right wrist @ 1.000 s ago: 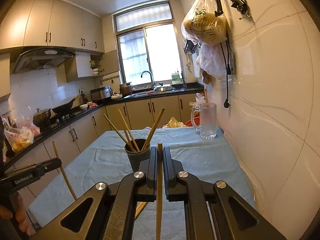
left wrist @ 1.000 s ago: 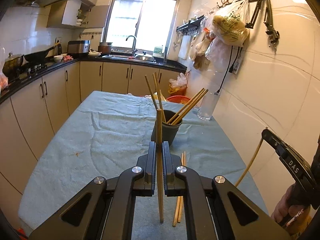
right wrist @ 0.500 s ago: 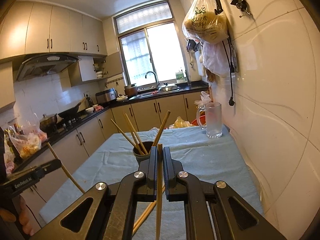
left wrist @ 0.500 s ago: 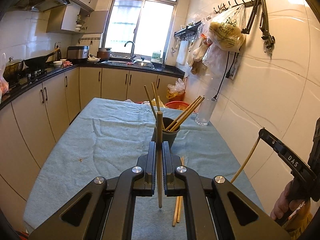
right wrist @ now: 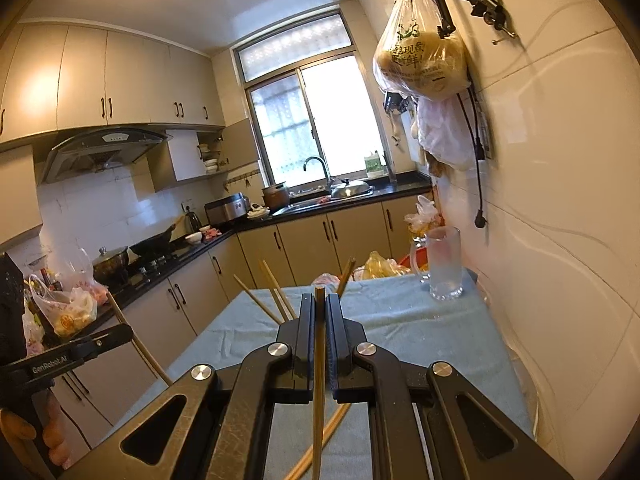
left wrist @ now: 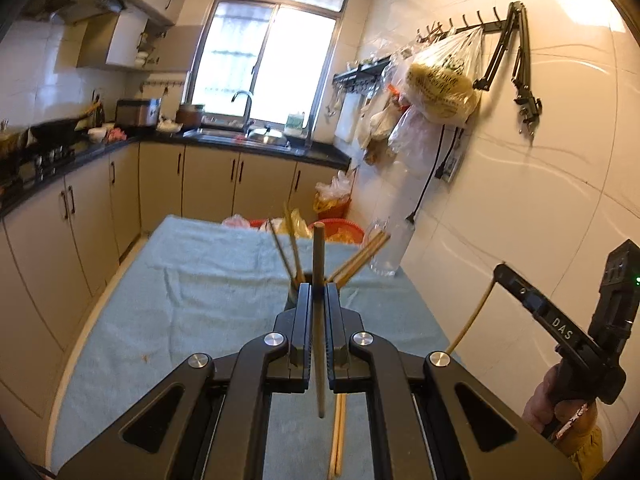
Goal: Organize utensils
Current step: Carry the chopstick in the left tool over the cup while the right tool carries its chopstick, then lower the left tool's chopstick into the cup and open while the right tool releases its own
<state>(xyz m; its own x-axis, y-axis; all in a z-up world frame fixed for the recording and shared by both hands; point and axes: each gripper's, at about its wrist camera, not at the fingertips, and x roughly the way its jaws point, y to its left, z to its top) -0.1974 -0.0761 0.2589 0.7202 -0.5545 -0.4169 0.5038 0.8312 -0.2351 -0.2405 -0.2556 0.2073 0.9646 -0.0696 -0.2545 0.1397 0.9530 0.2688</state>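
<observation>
My left gripper point(left wrist: 319, 294) is shut on a wooden chopstick point(left wrist: 318, 256) held upright, above the table. Just behind it stands a dark cup point(left wrist: 294, 300) with several chopsticks point(left wrist: 360, 258) fanning out. A pair of chopsticks point(left wrist: 338, 436) lies on the cloth below the gripper. My right gripper point(right wrist: 319, 304) is shut on another upright chopstick point(right wrist: 319, 380); the cup's chopsticks point(right wrist: 272, 292) rise behind its fingers, the cup itself hidden. Loose chopsticks point(right wrist: 320, 444) lie on the cloth beneath. The right gripper shows in the left wrist view point(left wrist: 500, 272), and the left gripper in the right wrist view point(right wrist: 120, 334), each holding its chopstick.
The table is covered by a teal cloth point(left wrist: 192, 292). A glass mug point(right wrist: 444, 264) stands at the far right by the tiled wall. Plastic bags point(left wrist: 440, 84) hang from wall hooks. Kitchen cabinets point(left wrist: 76, 216) run along the left. A red basin point(left wrist: 340, 230) sits beyond the table.
Both grippers have risen and tilted up with their chopsticks; the cup now sits lower in both views and is hidden behind the right gripper's fingers.
</observation>
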